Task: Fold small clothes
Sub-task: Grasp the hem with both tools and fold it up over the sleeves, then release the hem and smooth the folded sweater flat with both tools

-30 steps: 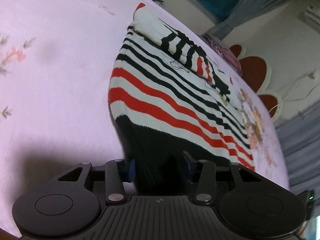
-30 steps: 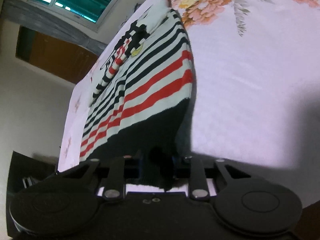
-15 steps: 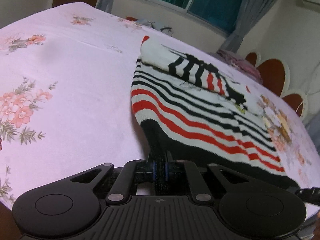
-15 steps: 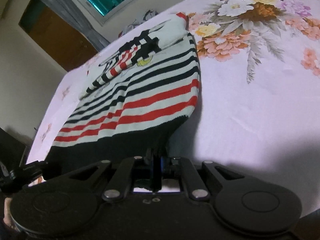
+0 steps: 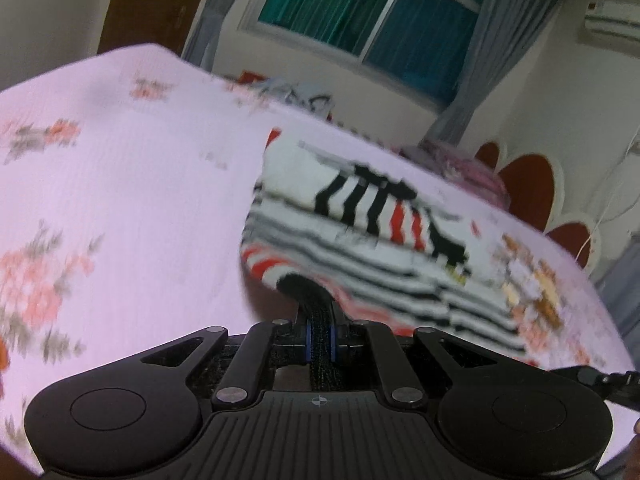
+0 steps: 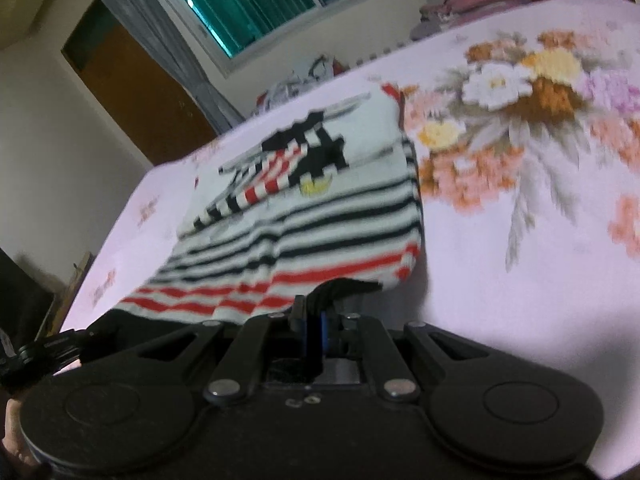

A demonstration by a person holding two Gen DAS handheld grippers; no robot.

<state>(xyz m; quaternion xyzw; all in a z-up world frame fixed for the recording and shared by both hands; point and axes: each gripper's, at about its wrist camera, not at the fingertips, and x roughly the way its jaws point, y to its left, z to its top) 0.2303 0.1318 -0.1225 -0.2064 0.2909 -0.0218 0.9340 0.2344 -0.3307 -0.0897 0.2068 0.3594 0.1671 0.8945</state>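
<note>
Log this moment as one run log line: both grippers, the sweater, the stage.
left gripper: shut on hem | right gripper: shut on hem | sweater: hem off bed | stage: fold begun

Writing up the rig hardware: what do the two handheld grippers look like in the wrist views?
Both are matte black plastic. The left gripper has a ribbed body with a small crosshair mark, two round discs at the sides, linkage bars with silver pivot pins, and blue-edged pads. The right gripper has the same discs, bars and pins, with blue pads and a smooth body.
</note>
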